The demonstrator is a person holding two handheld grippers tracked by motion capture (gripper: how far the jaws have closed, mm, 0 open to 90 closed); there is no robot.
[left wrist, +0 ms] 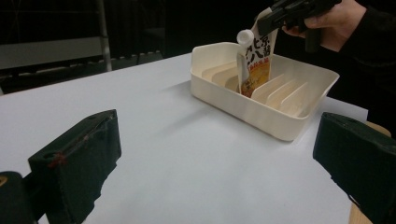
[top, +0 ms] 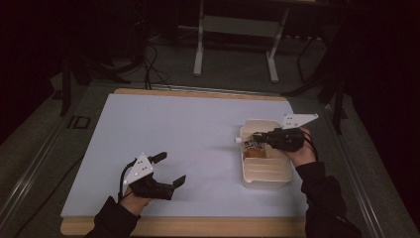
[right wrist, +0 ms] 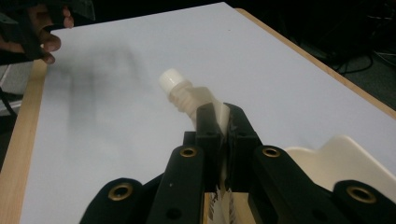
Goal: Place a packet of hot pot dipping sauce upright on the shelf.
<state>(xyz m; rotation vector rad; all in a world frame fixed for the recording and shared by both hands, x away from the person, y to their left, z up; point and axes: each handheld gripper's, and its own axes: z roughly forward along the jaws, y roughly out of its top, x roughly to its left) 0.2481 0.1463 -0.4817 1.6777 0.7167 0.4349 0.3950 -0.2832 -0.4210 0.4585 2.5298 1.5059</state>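
Right gripper – held level over the cream tray, pointing toward the table's centre, with the hand behind it. Its fingers are clamped tight on the upper edge of a spouted pouch, which hangs upright with its lower end in a slot between the tray's dividers. The pouch label carries East Asian characters, not readable here.

Left gripper – rests low on the white tabletop, well apart from the tray; fingers spread wide, holding nothing.

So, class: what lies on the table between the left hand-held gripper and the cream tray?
Nothing: in the high view, only bare white table surface stretches between the left hand-held gripper and the tray. The left gripper view shows the same.
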